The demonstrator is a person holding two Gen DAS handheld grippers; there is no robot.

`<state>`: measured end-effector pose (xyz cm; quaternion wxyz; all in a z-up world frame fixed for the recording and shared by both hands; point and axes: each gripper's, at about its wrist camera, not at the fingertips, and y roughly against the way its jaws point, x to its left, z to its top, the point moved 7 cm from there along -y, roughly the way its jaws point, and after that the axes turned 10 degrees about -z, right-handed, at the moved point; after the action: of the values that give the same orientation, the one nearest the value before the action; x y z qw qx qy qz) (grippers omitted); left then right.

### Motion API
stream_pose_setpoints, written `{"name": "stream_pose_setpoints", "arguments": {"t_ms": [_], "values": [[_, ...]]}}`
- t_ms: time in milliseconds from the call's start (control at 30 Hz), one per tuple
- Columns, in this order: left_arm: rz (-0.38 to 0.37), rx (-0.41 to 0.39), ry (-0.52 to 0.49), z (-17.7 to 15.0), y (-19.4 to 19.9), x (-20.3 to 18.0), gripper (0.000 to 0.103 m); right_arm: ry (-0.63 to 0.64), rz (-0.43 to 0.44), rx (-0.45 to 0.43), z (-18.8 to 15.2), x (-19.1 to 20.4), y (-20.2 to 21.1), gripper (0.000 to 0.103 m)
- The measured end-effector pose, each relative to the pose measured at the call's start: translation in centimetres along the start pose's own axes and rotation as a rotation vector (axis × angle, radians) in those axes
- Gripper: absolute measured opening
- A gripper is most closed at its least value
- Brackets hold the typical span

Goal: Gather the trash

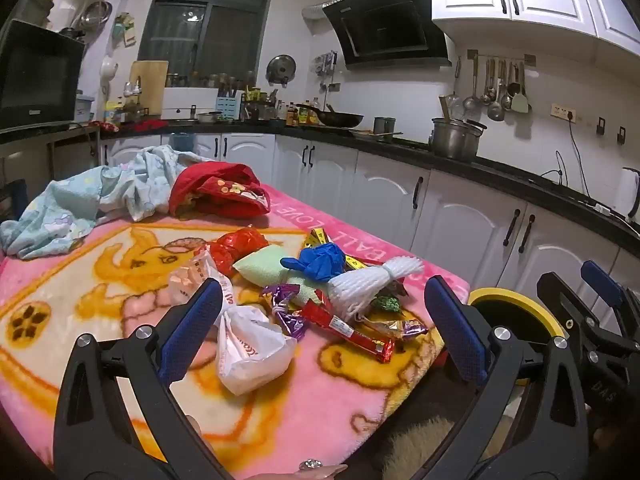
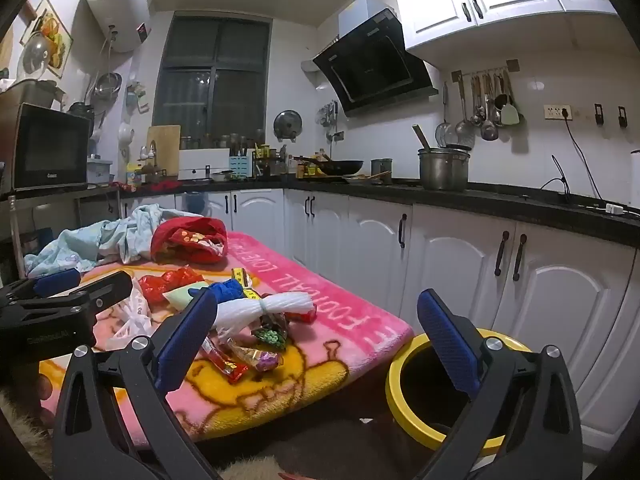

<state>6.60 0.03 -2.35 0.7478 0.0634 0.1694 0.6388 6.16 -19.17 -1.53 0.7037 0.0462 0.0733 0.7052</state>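
Note:
A heap of trash lies on the pink cartoon blanket (image 1: 320, 400). It holds a white plastic bag (image 1: 248, 352), a red snack wrapper (image 1: 344, 330), a purple wrapper (image 1: 286, 304), a white foam net (image 1: 372, 284), a blue glove (image 1: 316, 260) and a crinkled red wrapper (image 1: 236, 246). My left gripper (image 1: 326, 332) hovers open just short of the heap, nothing between its fingers. The right gripper (image 2: 320, 344) is open too and empty. It sits over the blanket's corner, with the foam net (image 2: 264, 306) to its left and the yellow-rimmed bin (image 2: 394, 364) to its right.
Crumpled light-blue cloth (image 1: 92, 200) and a red cloth (image 1: 216, 192) lie at the blanket's far end. White cabinets under a black counter (image 2: 480, 200) run behind and to the right. The bin (image 1: 516, 294) stands on the floor by the blanket's right corner.

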Motion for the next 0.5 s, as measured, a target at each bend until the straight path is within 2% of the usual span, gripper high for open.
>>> {"name": "stream_pose_setpoints", "arguments": {"t_ms": [500], "values": [[0.001, -0.006, -0.008, 0.1, -0.02, 0.0, 0.093, 0.003, -0.002, 0.0, 0.03, -0.11, -0.04, 0.097]]}}
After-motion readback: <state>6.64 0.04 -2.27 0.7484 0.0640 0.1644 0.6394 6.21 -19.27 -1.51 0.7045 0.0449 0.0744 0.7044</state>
